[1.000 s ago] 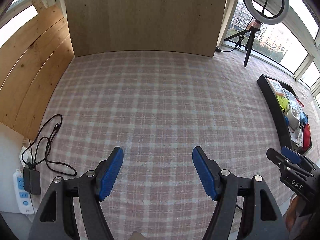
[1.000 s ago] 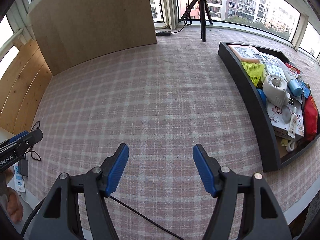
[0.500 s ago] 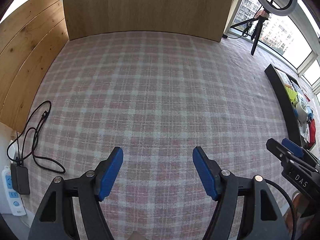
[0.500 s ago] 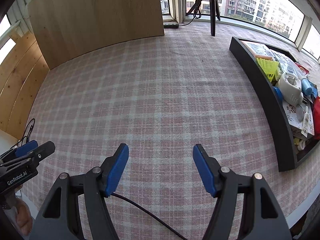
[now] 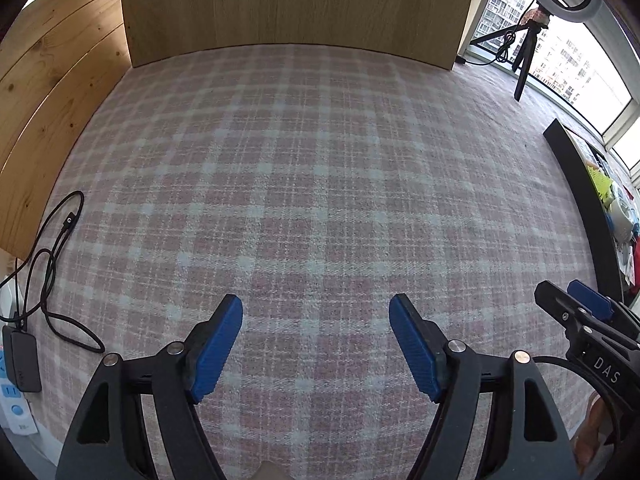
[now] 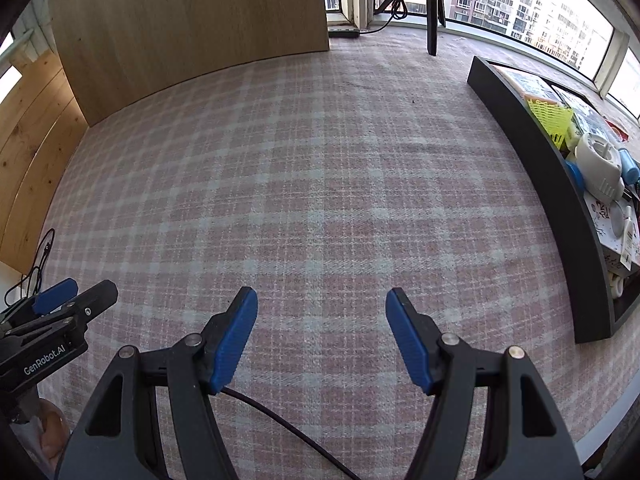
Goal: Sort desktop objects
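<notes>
Over the plaid cloth, left of the tray, we hold both grippers spread and carrying nothing.

Our left gripper (image 5: 316,340) and right gripper (image 6: 322,334) hang side by side above the plaid cloth (image 6: 320,184), blue pads wide apart with nothing between them. Over the last second our views have swung left and come lower toward the cloth, so the black tray (image 6: 560,200) has slid toward the right edge of both views. The sorted things, a yellow basket (image 6: 550,114), a white reel (image 6: 598,166) and printed packets, lie crowded inside that tray; left of it we see no loose object on the cloth. We judge the sorting looks complete, with our grippers drawing away from the tray.
</notes>
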{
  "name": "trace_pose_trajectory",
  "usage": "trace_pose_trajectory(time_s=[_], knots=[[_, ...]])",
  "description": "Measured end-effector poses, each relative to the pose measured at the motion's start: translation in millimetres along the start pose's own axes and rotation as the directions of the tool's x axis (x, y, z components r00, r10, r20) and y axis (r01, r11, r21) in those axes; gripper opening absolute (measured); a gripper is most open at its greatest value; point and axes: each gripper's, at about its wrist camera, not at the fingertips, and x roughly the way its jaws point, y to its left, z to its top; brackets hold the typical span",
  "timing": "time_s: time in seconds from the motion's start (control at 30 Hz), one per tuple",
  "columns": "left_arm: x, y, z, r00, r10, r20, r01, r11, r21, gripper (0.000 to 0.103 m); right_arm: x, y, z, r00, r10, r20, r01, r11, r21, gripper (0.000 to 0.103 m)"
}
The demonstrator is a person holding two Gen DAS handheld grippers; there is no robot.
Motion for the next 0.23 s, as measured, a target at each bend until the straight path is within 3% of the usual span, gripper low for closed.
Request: trace_pose_trajectory(time_s=[0.23], knots=[[13.4,-4.2,-6.5,1.0,-0.004,-0.01,0.004,1.0,0.007,0.074,14.6,-3.7,-1.8,1.0,-0.006,-0.013,0.006,1.0,0.005,0.066]])
